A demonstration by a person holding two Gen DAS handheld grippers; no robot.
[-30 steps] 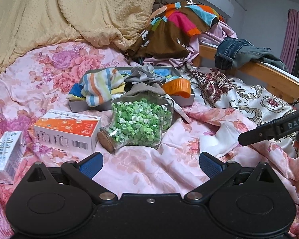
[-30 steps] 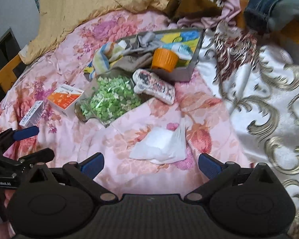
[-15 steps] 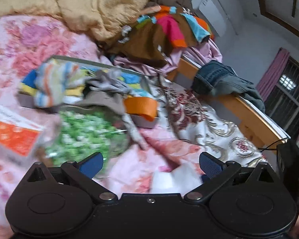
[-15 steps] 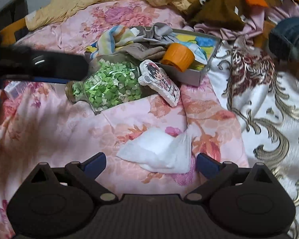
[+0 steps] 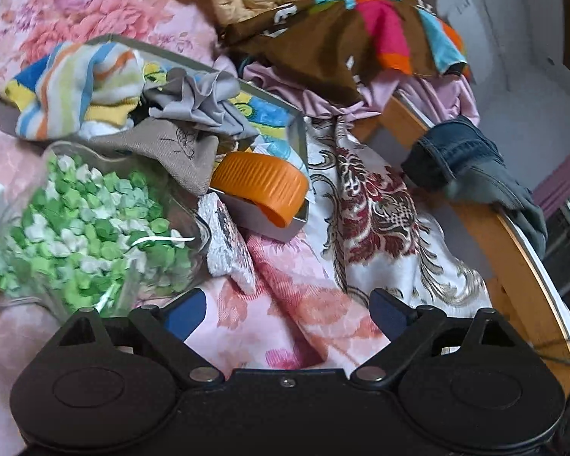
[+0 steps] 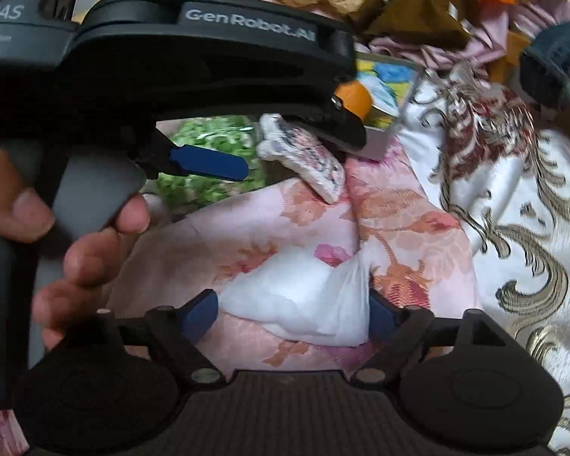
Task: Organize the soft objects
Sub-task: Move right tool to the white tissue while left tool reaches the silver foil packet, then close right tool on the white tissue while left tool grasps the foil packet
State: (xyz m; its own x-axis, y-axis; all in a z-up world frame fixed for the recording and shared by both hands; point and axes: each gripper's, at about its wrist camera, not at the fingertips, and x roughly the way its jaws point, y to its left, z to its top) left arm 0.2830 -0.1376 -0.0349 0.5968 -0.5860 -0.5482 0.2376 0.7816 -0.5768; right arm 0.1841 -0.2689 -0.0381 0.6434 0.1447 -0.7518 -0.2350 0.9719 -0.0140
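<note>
In the right wrist view, our right gripper (image 6: 292,313) occupies the lower centre of the frame with its jaws spread; they have just been closing, and the white cloth (image 6: 304,304) lies on the pink floral bedspread (image 6: 399,224) between the two blue pads, its right edge at or against the right pad. We cannot tell whether the left pad touches it. Our left gripper (image 6: 281,140) crosses the upper left of that frame, held by a hand (image 6: 76,250) at the left edge, with one blue finger (image 6: 209,162) in front of the jar of green paper stars (image 6: 209,190). A patterned sock (image 6: 304,159) lies just right of that finger, at centre frame. In the left wrist view, the left gripper (image 5: 287,313) also stands spread after a slight closing, with only bedspread between its pads. The jar (image 5: 83,235) fills the left of that frame, with the sock (image 5: 228,243) touching its right side. Behind them, upper centre, a shallow grey box (image 5: 298,133) holds a striped cloth (image 5: 76,87), a grey cloth (image 5: 201,102) and an orange lid (image 5: 262,186).
</note>
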